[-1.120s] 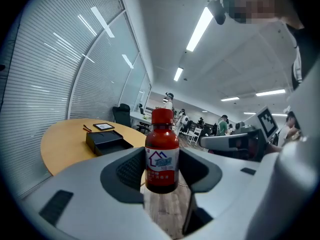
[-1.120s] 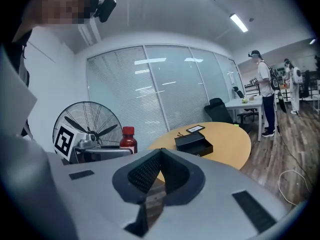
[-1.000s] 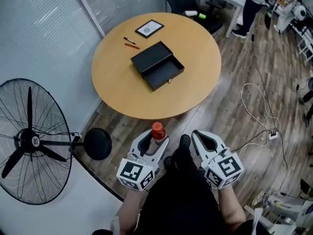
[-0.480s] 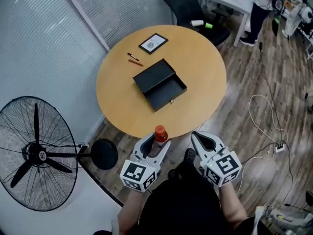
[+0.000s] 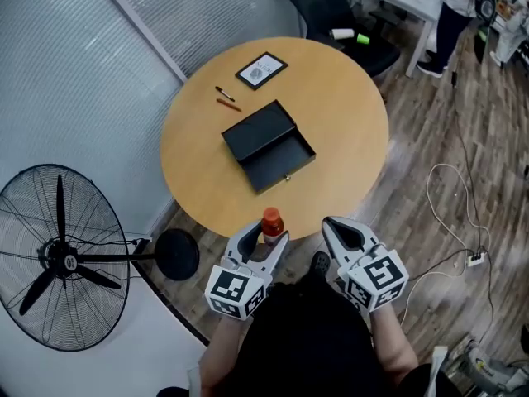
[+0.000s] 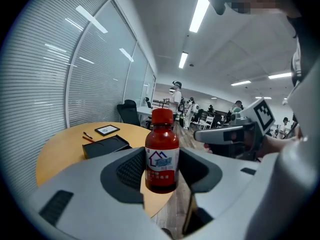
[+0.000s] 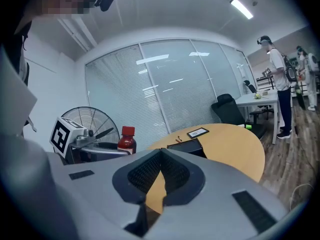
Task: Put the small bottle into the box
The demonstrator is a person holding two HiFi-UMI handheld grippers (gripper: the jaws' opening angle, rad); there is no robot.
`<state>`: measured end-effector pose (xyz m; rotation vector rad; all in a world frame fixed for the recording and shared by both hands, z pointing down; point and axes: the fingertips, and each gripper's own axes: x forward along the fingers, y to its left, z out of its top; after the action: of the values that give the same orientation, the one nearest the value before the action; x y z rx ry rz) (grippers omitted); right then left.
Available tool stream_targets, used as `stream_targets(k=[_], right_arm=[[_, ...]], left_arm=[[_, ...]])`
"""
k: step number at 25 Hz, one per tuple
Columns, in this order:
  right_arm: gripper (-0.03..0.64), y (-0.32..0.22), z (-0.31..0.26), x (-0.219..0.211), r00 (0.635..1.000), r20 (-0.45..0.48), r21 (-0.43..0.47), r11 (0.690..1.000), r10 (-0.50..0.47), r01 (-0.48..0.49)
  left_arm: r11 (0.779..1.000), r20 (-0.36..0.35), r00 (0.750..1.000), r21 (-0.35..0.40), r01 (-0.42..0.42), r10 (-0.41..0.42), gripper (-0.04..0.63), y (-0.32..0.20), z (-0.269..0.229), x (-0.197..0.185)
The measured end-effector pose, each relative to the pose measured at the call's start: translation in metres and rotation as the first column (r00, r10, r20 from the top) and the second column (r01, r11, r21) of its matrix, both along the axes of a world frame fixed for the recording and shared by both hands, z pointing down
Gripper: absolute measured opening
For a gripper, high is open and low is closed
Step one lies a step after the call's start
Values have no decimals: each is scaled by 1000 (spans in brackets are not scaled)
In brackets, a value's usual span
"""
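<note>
Here, small bottle point(image 6: 161, 153) upright in left gripper point(image 5: 264, 235)

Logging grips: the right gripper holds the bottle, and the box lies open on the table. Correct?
No: the left gripper holds the bottle, as the left gripper view shows. The box does lie open on the table.

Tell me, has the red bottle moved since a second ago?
Yes. Held in the left gripper, the small bottle has come toward the round table; its cap now overlaps the near edge.
</note>
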<state>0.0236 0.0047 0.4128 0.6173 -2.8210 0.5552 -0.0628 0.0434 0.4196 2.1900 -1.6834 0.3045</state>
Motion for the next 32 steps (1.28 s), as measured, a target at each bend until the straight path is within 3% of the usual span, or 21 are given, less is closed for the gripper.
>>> stream_targets(k=[13,19,32], right_arm=[[11,-18,17,-11,1000,-28,-61,998,-5,3],[11,-39,19,-18,994,-58,-80,992,94,-98],[11,-70,22,-36,941,-95,-69,941,325,-332]], left_arm=[[995,-29,1000,-101,-5,2,202,-25,27,-8],[995,-38,997,-76,-71,68,202,-60,24,-23],[957,-120,970,-178,-230,211,202,-138,60,-61]])
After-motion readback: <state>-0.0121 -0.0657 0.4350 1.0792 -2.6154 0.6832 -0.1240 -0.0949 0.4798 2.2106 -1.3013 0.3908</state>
